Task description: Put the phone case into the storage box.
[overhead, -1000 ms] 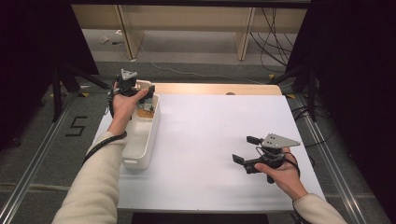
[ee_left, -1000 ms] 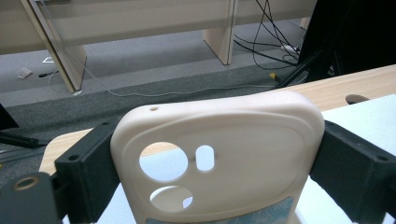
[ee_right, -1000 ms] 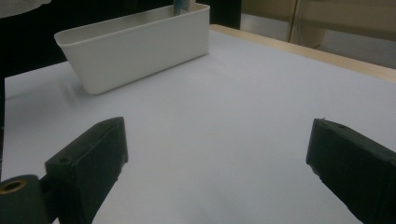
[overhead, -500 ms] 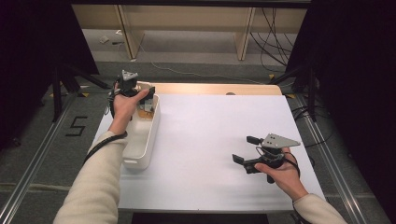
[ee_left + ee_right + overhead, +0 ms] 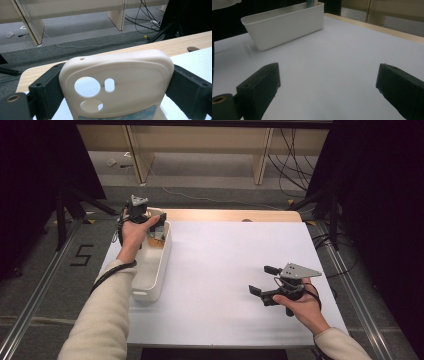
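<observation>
At far left, over bin (image 5: 152,270), left gripper (image 5: 145,218) pinching cream phone case (image 5: 117,85) by its edges, holding it upright. Right gripper (image 5: 266,281) idling near right, jaws spread, empty. Step looking like lifting case out; next move needing clear rise past bin rim.

The right gripper (image 5: 329,87) has its two black jaws wide apart, and nothing is between them. They stand over the white table surface (image 5: 332,57). Far on the left side stands a long white bin (image 5: 287,25), with its short end turned toward the camera. At the far end of the bin a small blue-green thing (image 5: 310,3) stands up over the rim. A wooden edge (image 5: 387,31) runs along the far right side of the white surface.
</observation>
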Motion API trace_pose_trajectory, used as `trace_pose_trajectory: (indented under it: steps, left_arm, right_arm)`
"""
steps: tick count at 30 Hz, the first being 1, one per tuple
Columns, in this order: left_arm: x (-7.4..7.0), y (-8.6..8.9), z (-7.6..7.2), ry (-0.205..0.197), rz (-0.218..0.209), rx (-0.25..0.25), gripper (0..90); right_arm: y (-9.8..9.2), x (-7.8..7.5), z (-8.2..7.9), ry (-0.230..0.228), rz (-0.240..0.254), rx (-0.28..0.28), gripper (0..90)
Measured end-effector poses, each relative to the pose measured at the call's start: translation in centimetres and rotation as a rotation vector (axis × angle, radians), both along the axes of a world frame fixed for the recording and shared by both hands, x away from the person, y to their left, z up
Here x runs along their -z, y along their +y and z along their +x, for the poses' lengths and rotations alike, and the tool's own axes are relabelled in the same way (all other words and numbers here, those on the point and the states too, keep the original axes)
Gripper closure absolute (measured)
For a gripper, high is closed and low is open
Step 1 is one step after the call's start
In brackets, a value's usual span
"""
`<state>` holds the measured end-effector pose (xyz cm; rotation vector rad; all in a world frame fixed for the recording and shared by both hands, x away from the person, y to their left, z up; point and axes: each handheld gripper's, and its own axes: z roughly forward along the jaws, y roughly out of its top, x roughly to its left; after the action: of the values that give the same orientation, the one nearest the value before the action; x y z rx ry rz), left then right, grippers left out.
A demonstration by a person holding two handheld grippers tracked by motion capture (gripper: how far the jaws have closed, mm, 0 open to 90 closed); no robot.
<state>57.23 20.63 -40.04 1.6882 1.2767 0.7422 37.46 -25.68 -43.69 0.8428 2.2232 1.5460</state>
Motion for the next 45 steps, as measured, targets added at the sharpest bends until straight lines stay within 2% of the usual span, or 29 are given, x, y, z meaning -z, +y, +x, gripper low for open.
trace_pose_trajectory:
  steps: [17,31,37,39,45]
  left_arm:
    - [0.0,0.0,0.3,0.0,-0.002,-0.008,7.8]
    - [-0.1,-0.3,0.5,0.001,0.012,-0.005,6.6]
    - [-0.3,-0.6,0.7,0.005,0.028,-0.003,2.8]
    - [-0.4,-0.7,0.7,0.002,0.027,0.002,0.0]
    - [-0.9,-1.0,0.7,-0.015,0.026,0.011,0.0]
  right_arm:
    - [0.0,0.0,0.0,-0.001,-0.002,0.0,6.4]
    - [0.0,0.0,0.0,-0.002,-0.002,0.0,6.4]
    - [0.0,0.0,0.0,-0.001,-0.003,0.001,6.4]
    - [0.0,0.0,0.0,-0.001,-0.004,0.0,6.4]
    - [0.0,-0.1,0.0,-0.002,-0.005,0.0,6.4]
